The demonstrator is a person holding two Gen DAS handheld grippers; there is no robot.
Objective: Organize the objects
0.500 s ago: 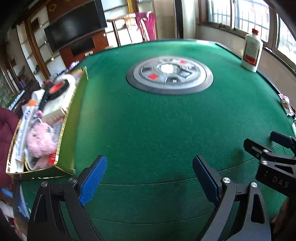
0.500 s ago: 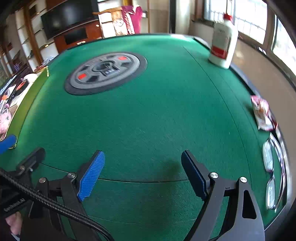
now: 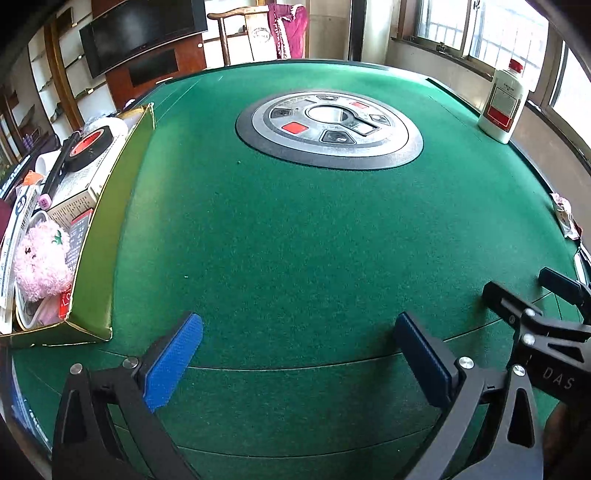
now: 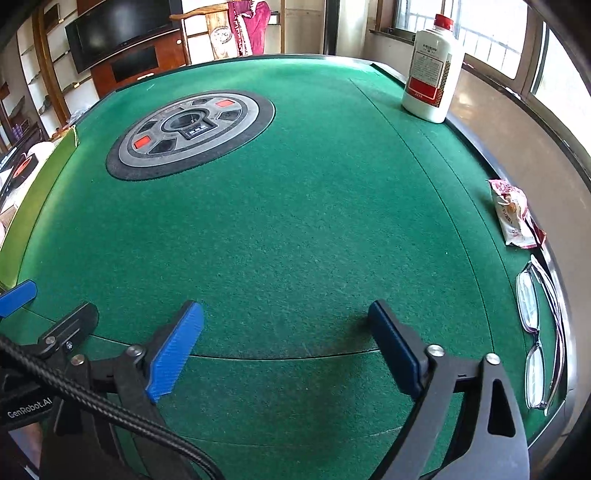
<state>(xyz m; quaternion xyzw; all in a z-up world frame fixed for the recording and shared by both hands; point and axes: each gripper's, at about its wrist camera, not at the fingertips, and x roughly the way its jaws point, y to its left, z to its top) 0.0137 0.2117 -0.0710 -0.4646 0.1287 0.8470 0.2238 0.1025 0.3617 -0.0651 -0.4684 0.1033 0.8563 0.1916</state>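
A: Any writing readable?

B: "DAS" on the right gripper [image 3: 532, 295] body, seen from the left wrist view. "GenRobot.AI" on the left gripper [image 4: 48, 306] body, seen from the right wrist view. Print on the white bottle [image 4: 432, 70] label, too small to read. Same for the boxes in the tray.

A: Counts?

B: Two grippers, each with two blue-padded fingers [image 3: 173, 363]. One white bottle with a red cap and red band. One snack packet [image 4: 513, 214]. One pair of glasses [image 4: 533, 332]. One gold-edged tray [image 3: 107, 221].

A: Finger state?

B: Both spread wide, empty, above bare green felt [image 3: 295, 240].

A: Positions?

B: Bottle upright at the far right edge of the table. Packet lying flat near the right rim, glasses just nearer than it, along the same rim. Tray at the left edge, holding a pink plush toy [image 3: 40, 262], a black tape roll [image 3: 88, 142] with a red core, a few printed boxes; exact number unclear.

A: Anything between?

B: Round grey control panel [image 3: 328, 129] set in the table's centre, two red buttons visible. Otherwise open felt between grippers and objects. Television [image 3: 140, 33] and shelving beyond the table.
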